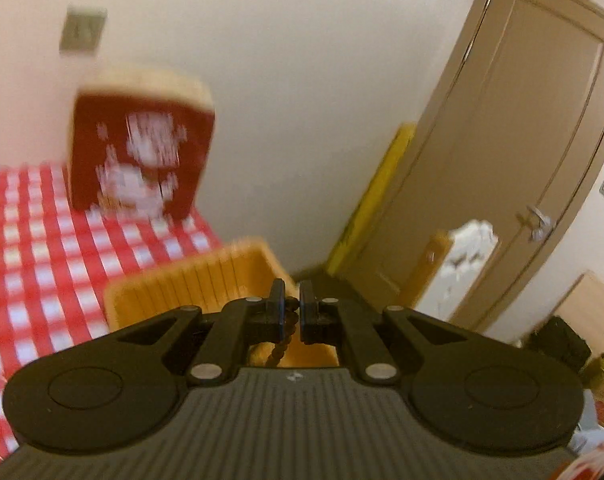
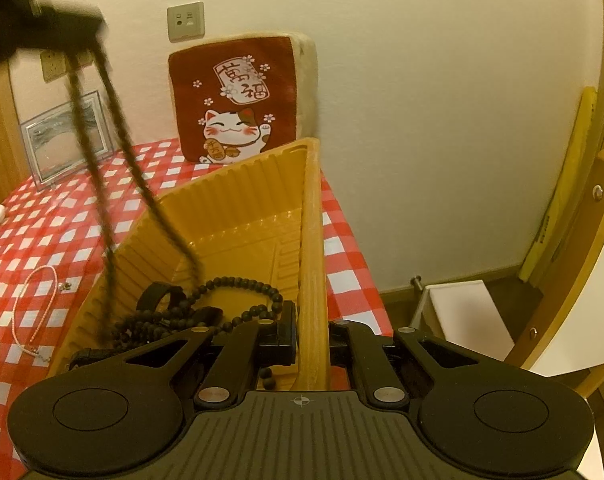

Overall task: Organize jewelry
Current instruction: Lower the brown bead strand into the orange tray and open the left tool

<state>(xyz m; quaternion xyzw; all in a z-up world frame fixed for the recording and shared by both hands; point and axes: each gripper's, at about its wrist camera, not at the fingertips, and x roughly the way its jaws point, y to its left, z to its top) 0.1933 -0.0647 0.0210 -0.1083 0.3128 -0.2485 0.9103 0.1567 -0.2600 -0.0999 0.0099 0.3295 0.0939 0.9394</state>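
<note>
Two strands of dark beads hang from your left gripper [image 1: 295, 308] over the yellow tray [image 2: 238, 216].

Your left fingers [image 1: 278, 300] are pinching the bead necklace [image 1: 280, 346], which seems the reason it dangles as a long loop; in the right wrist view its blurred strands [image 2: 114, 168] reach down into the tray, where more dark beads [image 2: 242, 292] and a black ring-like piece [image 2: 160, 296] already lie. Your right gripper [image 2: 309, 340] has its fingers pressed together on the tray's right wall [image 2: 311, 240], probably to steady it or tip it up to receive the necklace. A thin pink necklace [image 2: 34, 312] lies just beside the tray on the bench's red-checked cloth [image 2: 42, 240]. A cat cushion [image 2: 238, 100] leans on the wall behind.
</note>
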